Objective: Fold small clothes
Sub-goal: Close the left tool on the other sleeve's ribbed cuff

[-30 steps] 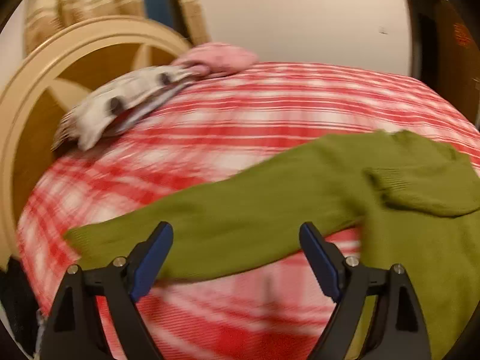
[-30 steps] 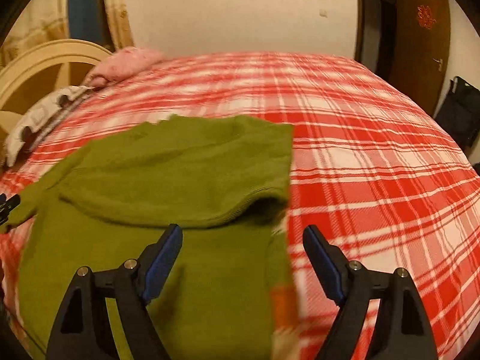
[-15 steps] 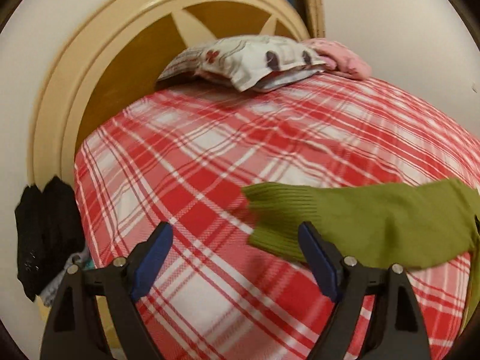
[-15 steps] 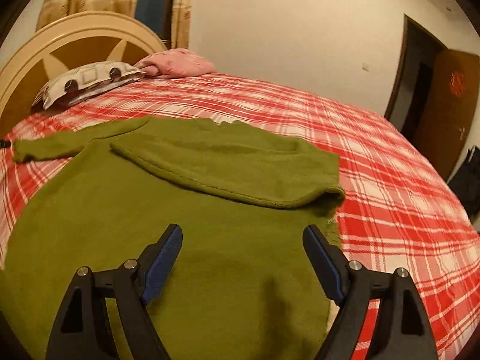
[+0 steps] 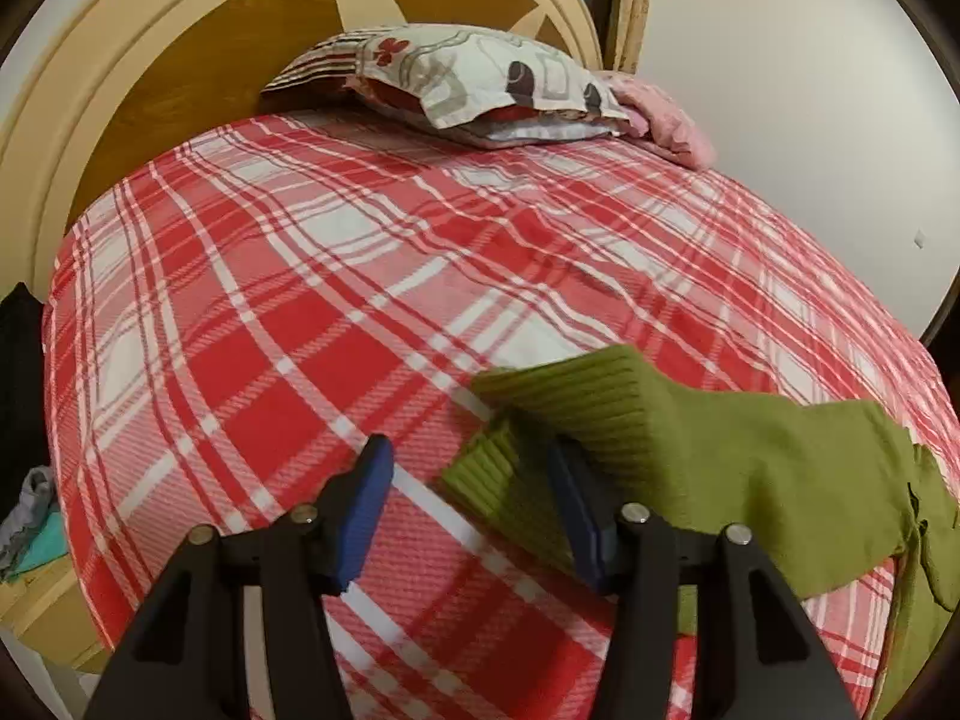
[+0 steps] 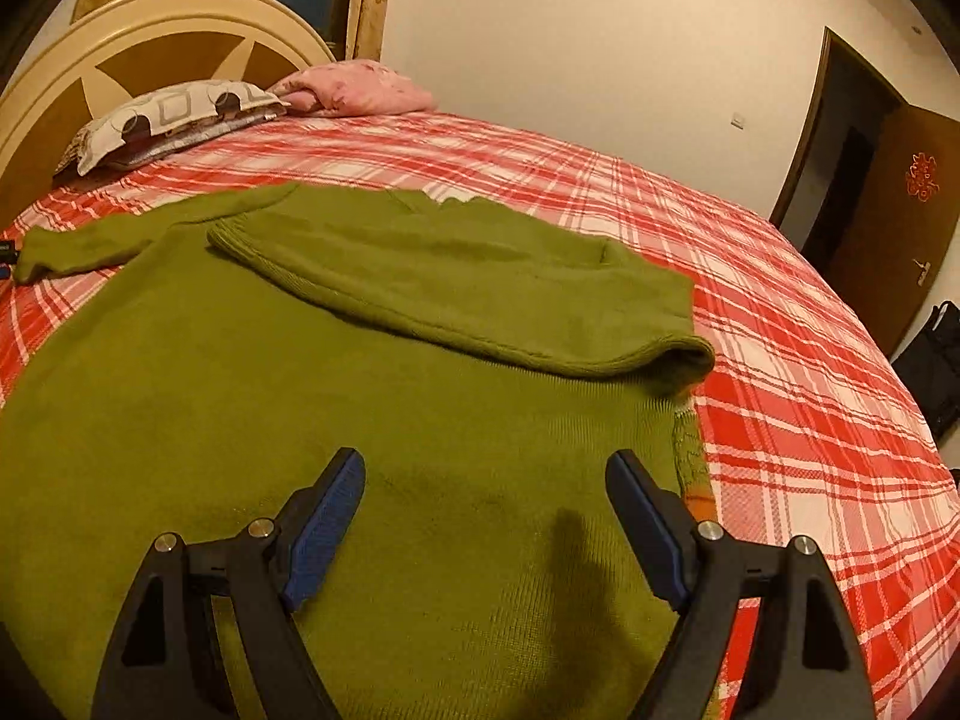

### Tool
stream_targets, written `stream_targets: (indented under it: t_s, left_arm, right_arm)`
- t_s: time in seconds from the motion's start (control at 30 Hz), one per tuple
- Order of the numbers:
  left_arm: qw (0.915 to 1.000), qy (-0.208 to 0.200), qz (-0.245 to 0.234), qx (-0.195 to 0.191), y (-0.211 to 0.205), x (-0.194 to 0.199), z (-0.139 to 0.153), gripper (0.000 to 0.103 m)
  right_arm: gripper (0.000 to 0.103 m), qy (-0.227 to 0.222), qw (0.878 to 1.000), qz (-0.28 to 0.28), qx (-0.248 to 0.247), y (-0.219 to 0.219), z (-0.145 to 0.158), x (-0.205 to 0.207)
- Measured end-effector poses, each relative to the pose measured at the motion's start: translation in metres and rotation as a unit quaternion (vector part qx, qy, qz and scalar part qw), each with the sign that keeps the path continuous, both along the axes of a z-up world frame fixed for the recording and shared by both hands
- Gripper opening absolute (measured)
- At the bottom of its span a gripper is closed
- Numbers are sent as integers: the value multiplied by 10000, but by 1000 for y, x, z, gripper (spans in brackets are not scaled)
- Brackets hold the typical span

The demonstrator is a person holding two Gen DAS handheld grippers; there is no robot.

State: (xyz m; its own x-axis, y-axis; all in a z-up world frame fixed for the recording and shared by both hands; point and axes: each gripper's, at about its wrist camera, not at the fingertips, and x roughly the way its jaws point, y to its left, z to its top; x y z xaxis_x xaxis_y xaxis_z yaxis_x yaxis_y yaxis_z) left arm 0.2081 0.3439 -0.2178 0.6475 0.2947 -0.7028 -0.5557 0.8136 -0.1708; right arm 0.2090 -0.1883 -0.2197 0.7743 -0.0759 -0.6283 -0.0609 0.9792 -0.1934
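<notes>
Sweater (image 6: 336, 420) lay flat near the bed's (image 5: 300, 312) foot edge, 1 sleeve already folded across its chest. My left gripper (image 5: 474, 516) was closing around the other sleeve's ribbed cuff (image 5: 498, 468), not yet pinching it, to fold it inward. My right gripper (image 6: 483, 516) hovered wide open over the hem, holding nothing.

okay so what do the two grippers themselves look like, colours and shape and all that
Both match: the left gripper and right gripper each have two black plastic fingers with triangular cut-outs, small silver screws at the joints, and flat blue pads on the inner faces. No cables, markings, sleeves or hands show in either view.
</notes>
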Motion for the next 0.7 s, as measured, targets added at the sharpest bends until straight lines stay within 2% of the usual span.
stream_targets:
  t_s: [0.1, 0.2, 0.27, 0.33, 0.4, 0.5, 0.57, 0.6, 0.63, 0.67, 0.7]
  left_arm:
    - [9998, -113, -21, -165, -4, -7, 2, 58]
    - [9998, -156, 54, -139, -12, -22, 8, 58]
    - [9998, -141, 151, 71, -22, -35, 13, 61]
    - [9995, -75, 93, 304, -35, -41, 12, 69]
    - [9983, 68, 59, 574, -42, -34, 9, 70]
    - [9993, 15, 75, 372, -34, -14, 4, 68]
    - [9999, 19, 129, -37, -19, 0, -4, 59]
    - [9997, 36, 228, -120, -14, 5, -8, 58]
    - [9994, -28, 324, -88, -13, 6, -5, 46]
    - [9995, -35, 299, -69, -15, 6, -2, 14]
    - [9997, -46, 218, -117, -15, 5, 0, 7]
  right_arm:
    - [83, 0, 10000, -17, -19, -1, 0, 0]
    - [83, -18, 10000, -58, -17, -1, 0, -1]
    - [83, -34, 10000, -72, -29, -1, 0, -1]
    - [83, -37, 9999, -79, -49, 0, 0, -2]
    - [83, -28, 9999, -85, -68, 1, -1, -2]
    - [83, 9, 9999, -92, -105, 2, -2, -1]
    - [83, 14, 9998, -117, -145, 3, -2, -1]
    - [83, 11, 9998, -127, -157, 3, -2, -1]
    - [83, 3, 9998, -139, -164, 3, -2, -1]
    - [83, -10, 9997, -156, -168, 3, -2, -1]
    - [83, -10, 9997, -170, -164, 2, -2, -1]
